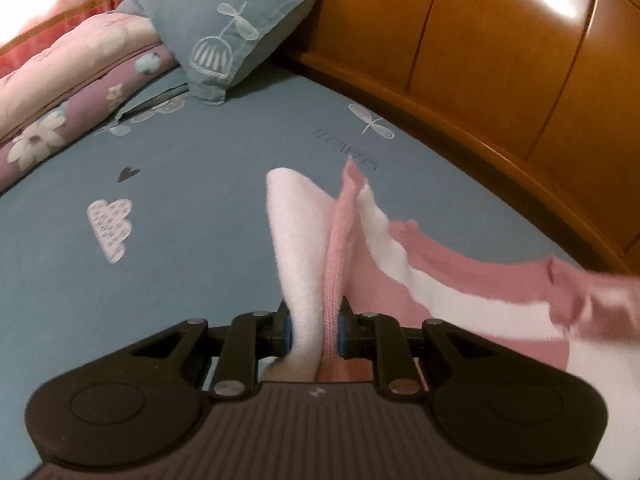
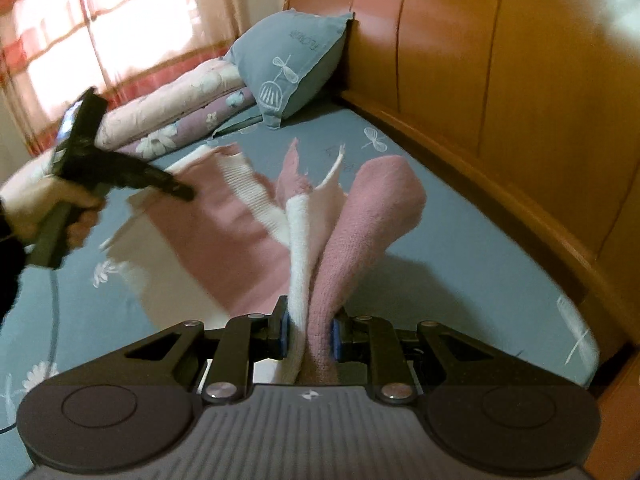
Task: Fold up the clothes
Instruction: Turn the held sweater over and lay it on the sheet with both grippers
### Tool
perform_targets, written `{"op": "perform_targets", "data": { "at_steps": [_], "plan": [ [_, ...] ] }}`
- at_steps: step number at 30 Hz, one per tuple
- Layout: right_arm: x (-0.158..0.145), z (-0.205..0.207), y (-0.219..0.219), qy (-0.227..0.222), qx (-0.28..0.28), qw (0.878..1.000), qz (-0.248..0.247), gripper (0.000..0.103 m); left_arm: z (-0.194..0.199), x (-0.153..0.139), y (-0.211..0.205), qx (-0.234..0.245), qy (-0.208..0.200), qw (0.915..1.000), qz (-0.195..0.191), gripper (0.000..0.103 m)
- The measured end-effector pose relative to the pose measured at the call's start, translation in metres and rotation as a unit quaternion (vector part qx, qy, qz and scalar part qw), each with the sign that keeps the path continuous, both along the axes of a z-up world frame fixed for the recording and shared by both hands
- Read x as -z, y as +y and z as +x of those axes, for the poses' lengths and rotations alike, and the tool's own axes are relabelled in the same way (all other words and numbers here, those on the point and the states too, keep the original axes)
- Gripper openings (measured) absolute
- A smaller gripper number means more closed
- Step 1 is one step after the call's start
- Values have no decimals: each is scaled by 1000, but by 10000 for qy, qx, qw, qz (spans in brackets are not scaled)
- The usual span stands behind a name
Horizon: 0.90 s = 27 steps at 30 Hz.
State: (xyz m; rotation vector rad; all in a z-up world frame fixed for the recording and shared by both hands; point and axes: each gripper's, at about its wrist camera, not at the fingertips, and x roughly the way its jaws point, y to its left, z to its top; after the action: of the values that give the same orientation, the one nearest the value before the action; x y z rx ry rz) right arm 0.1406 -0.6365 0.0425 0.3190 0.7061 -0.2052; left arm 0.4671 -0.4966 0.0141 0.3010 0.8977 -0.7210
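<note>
both hand-held grippers, left (image 1: 314,334) and right (image 2: 308,334), clenched on blurred pink-and-white sweater (image 2: 240,216), edges cut off

We see pink-and-white striped knit (image 1: 400,248); blue-grey sheet (image 1: 200,200) with white clouds, flowers; quilt (image 1: 72,92) beside pillow (image 1: 236,24) pink-purple floral.

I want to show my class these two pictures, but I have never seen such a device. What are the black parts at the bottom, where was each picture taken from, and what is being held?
Each picture comes from a camera riding on a hand-held tool. The black parts are its two-finger claw. One view looks along the left claw, the other along the right claw; the right view also shows the person's hand gripping the left tool. Both claws are shut on one pink and white striped knitted garment, lifted and stretched above a blue patterned bedsheet. Further back lie a blue embroidered pillow and a rolled floral quilt.
</note>
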Motion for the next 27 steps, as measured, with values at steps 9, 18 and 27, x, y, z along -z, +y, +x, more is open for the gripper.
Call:
{"op": "perform_targets", "data": {
  "at_steps": [9, 18, 27],
  "plan": [
    [35, -23, -11, -223, 357, 9968, 684, 23, 23, 9, -64, 267, -158, 9994, 144, 17],
    [83, -49, -15, -373, 1143, 9814, 1499, 23, 34, 35, -111, 551, -120, 9974, 437, 17],
    [107, -60, -13, -218, 1624, 9770, 1364, 23, 41, 69, -136, 762, -249, 9927, 904, 18]
  ]
}}
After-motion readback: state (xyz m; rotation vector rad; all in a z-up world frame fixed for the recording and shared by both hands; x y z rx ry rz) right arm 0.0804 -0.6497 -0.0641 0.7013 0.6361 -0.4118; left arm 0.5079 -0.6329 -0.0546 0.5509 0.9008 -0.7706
